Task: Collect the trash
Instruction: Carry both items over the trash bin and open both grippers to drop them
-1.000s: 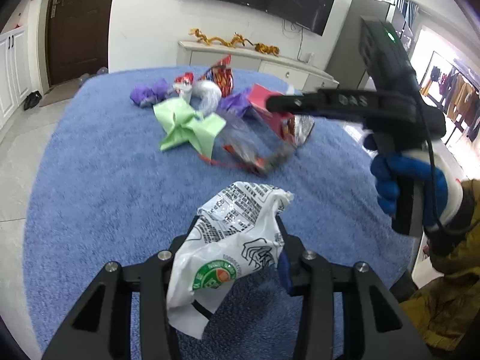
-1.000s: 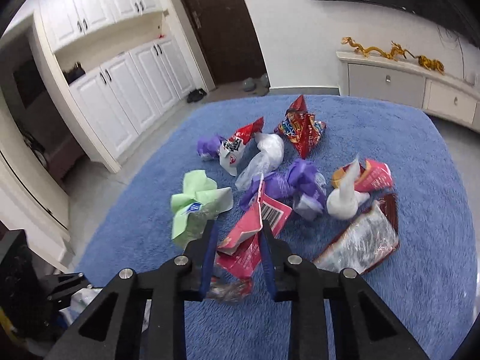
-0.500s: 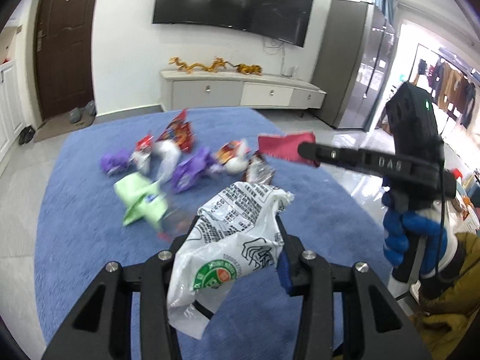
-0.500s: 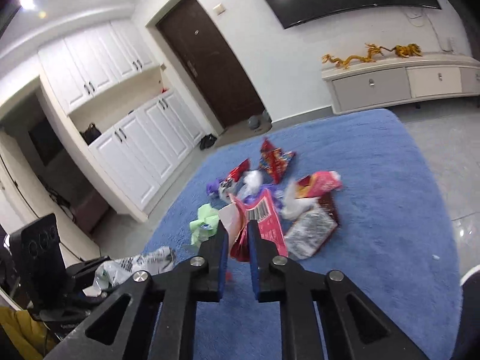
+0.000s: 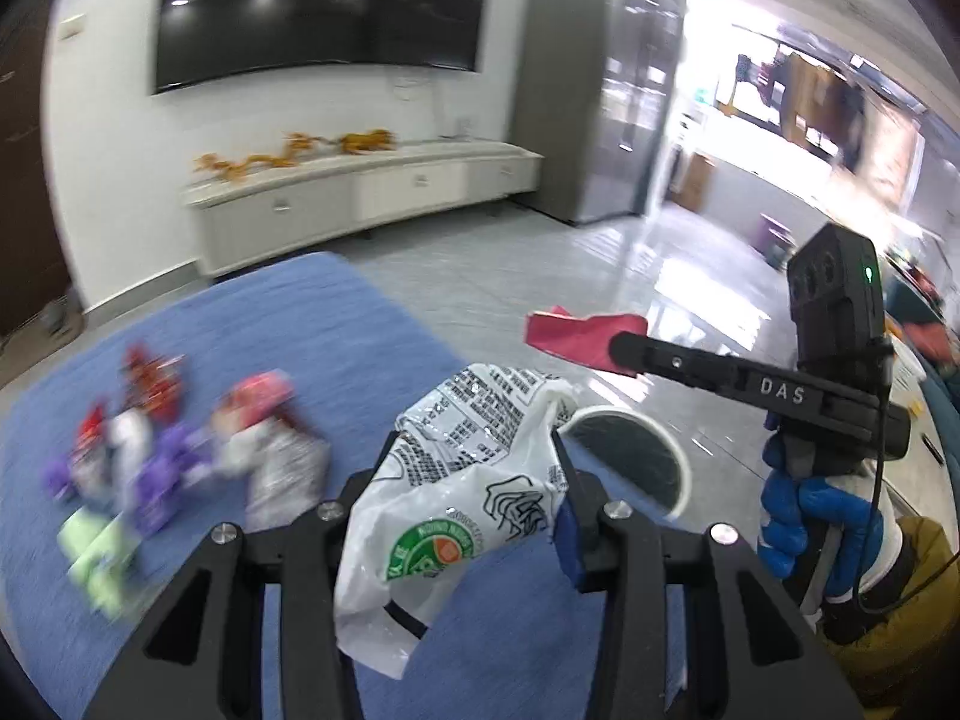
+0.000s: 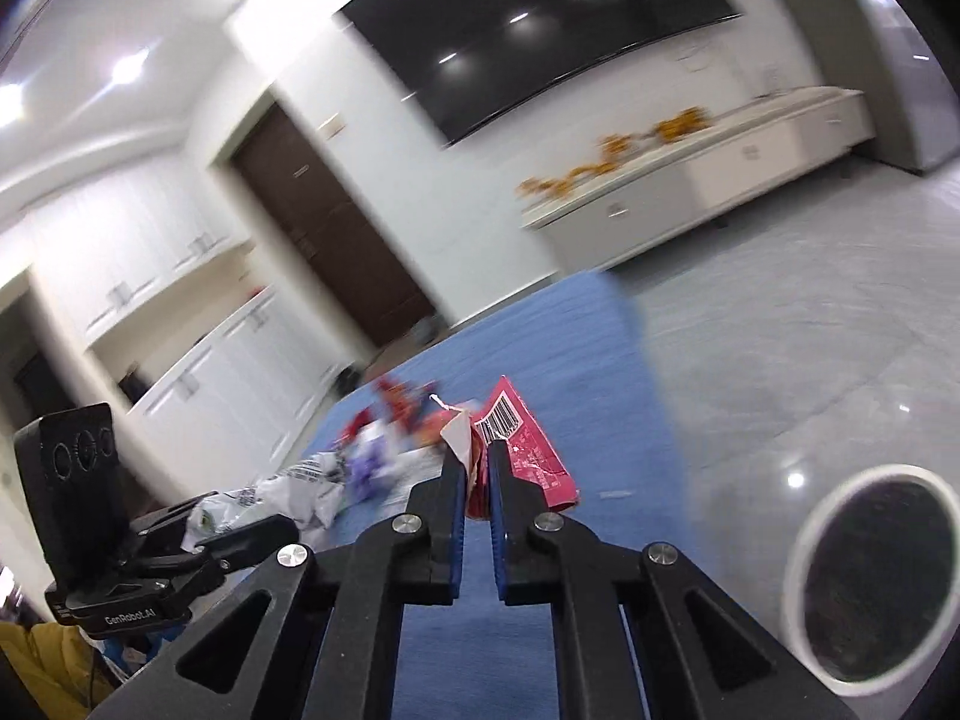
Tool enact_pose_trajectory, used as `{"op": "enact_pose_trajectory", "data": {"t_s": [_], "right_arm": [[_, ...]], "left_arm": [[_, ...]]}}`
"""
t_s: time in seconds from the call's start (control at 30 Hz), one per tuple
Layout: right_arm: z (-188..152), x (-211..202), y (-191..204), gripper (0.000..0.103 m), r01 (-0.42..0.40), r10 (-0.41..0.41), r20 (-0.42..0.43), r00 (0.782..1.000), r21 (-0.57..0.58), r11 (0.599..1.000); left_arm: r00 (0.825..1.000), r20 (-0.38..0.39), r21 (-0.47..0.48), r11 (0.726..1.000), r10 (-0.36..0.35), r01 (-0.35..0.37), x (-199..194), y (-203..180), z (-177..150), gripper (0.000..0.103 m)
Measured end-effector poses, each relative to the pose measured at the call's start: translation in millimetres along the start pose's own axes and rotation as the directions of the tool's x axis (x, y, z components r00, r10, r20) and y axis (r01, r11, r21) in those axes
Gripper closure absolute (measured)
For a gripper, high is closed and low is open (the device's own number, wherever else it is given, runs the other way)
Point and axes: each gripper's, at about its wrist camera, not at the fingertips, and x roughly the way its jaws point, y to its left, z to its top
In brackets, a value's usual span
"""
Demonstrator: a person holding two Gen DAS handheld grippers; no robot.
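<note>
My left gripper (image 5: 474,474) is shut on a crumpled white plastic bag (image 5: 462,480) with black print and a green logo, held above the blue rug (image 5: 300,348). My right gripper (image 6: 477,468) is shut on a pink-red wrapper (image 6: 522,450) with a barcode. In the left wrist view the right gripper (image 5: 624,348) holds that wrapper (image 5: 570,333) up, above and beyond a white-rimmed round bin (image 5: 630,462). The bin also shows at the lower right of the right wrist view (image 6: 870,576). Several more wrappers (image 5: 168,450) lie blurred on the rug at left.
A glossy grey tile floor (image 5: 600,276) lies beyond the rug's right edge. A low white TV cabinet (image 5: 360,198) and wall TV stand at the back. A dark door (image 6: 336,240) and white cupboards (image 6: 198,360) are on the left. The left gripper's body (image 6: 120,540) shows in the right wrist view.
Both grippers have swung right, away from the trash pile, each keeping its hold. The white-rimmed bin has come into view. The pile has shifted to the left of both views.
</note>
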Motion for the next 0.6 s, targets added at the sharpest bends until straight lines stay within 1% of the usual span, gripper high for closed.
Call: {"op": "enact_pose_trajectory", "data": {"t_s": [0.07,0.13,0.23,0.33,0.37,0.4,0.43,0.47,0.53,0.57,0.6], "right_arm": [[-1.7,-21.2,-32.4,0.096,0.092,-0.093,0.020,0.995,0.044,0.995],[-5.7,-36.7,-62.5,0.096,0.164,-0.166,0.015,0.986,0.093,0.982],[-13.6,-50.1,-108.0,0.096,0.274,-0.276,-0.012,0.961,0.168,0.947],[-21.5,-52.6,-146.0,0.095,0.334,-0.332,-0.048,0.942,0.231,0.914],[-24.3,-51.3,-157.4,0.093,0.356,-0.351,-0.064,0.934,0.244,0.902],[-28.1,-48.8,-170.2,0.093,0.387,-0.378,-0.084,0.922,0.256,0.886],[-27.3,-47.3,-177.3,0.093,0.399,-0.387,-0.098,0.917,0.264,0.878],[-30.7,-44.7,-188.4,0.092,0.414,-0.398,-0.114,0.910,0.278,0.867],[-37.5,-48.4,-206.4,0.072,0.443,-0.421,-0.136,0.897,0.296,0.846],[-41.9,-50.7,-213.5,0.057,0.452,-0.429,-0.140,0.892,0.305,0.838],[-43.6,-51.0,-217.7,0.054,0.458,-0.436,-0.142,0.889,0.315,0.831]], "left_arm": [[0.999,-0.016,0.031,0.999,-0.041,0.041,21.2,-21.3,11.9,0.062],[0.996,-0.040,0.073,0.994,-0.080,0.083,49.6,-48.7,25.6,0.062],[0.985,-0.091,0.087,0.984,-0.146,0.154,93.0,-80.8,42.0,0.060],[0.967,-0.143,0.078,0.972,-0.210,0.222,136.5,-108.8,55.2,0.058],[0.960,-0.159,0.069,0.967,-0.232,0.245,149.2,-116.4,58.8,0.056],[0.951,-0.176,0.056,0.962,-0.253,0.267,164.0,-124.5,62.8,0.051],[0.946,-0.188,0.046,0.959,-0.265,0.278,173.7,-130.3,65.1,0.049],[0.940,-0.196,0.035,0.956,-0.278,0.290,184.5,-134.9,68.0,0.044],[0.933,-0.210,0.019,0.952,-0.294,0.304,206.6,-143.8,73.0,0.040],[0.928,-0.218,0.013,0.950,-0.302,0.312,213.9,-147.3,74.8,0.037],[0.925,-0.224,0.008,0.948,-0.307,0.317,219.7,-149.0,76.2,0.035]]}}
